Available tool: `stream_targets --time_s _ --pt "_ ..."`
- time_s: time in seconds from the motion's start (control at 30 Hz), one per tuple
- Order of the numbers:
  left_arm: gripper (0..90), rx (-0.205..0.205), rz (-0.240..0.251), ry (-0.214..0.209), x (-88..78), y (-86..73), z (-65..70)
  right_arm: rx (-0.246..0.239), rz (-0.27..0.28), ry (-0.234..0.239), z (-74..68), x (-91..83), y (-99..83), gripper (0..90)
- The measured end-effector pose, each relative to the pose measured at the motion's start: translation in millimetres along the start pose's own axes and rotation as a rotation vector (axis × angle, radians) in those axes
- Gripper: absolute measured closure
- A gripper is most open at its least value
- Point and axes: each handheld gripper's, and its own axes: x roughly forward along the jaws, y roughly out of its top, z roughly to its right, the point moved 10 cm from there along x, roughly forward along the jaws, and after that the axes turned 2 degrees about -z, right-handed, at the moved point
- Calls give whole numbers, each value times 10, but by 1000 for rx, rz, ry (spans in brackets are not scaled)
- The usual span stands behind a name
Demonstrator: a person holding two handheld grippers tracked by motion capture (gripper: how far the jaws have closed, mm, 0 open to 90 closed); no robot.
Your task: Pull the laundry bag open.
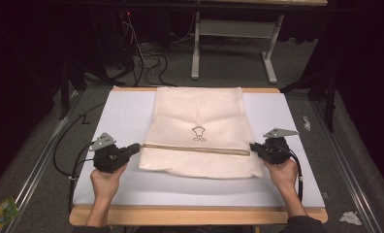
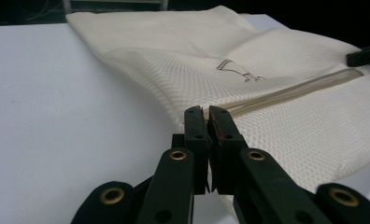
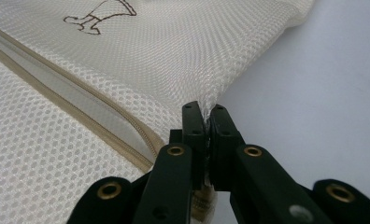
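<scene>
A cream mesh laundry bag (image 1: 200,131) with a beige zipper (image 1: 195,148) and a small brown outline emblem (image 1: 199,133) lies flat at the centre of the white-topped worktop (image 1: 127,116), its near portion folded at the zipper line. The left gripper (image 1: 134,149) has its jaws closed tight on the bag's left edge at the zipper end. The right gripper (image 1: 254,147) has its jaws likewise clamped on the right edge, mesh pinched between them. Each gripper is held by one hand of the person, at opposite ends of the zipper.
</scene>
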Motion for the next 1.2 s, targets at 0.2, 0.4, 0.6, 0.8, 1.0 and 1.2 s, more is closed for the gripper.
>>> stream_targets --time_s 0.2,0.4,0.6,0.8,1.0,1.2 --pt "873 8 -16 16 2 -19 -23 -27 -4 -37 21 -23 31 885" --pt "873 1 -8 8 -14 17 -29 -19 15 -31 36 -82 112 885" --pt "872 36 -28 46 12 1 -29 -37 0 -32 14 -82 118 883" --pt "873 38 -34 37 15 -2 5 -41 -12 -39 3 -76 96 881" --pt "872 33 -42 30 33 -34 15 -30 -20 -31 -2 -54 69 877" --pt "869 46 -60 39 55 -71 18 -16 -30 -16 10 -26 13 872"
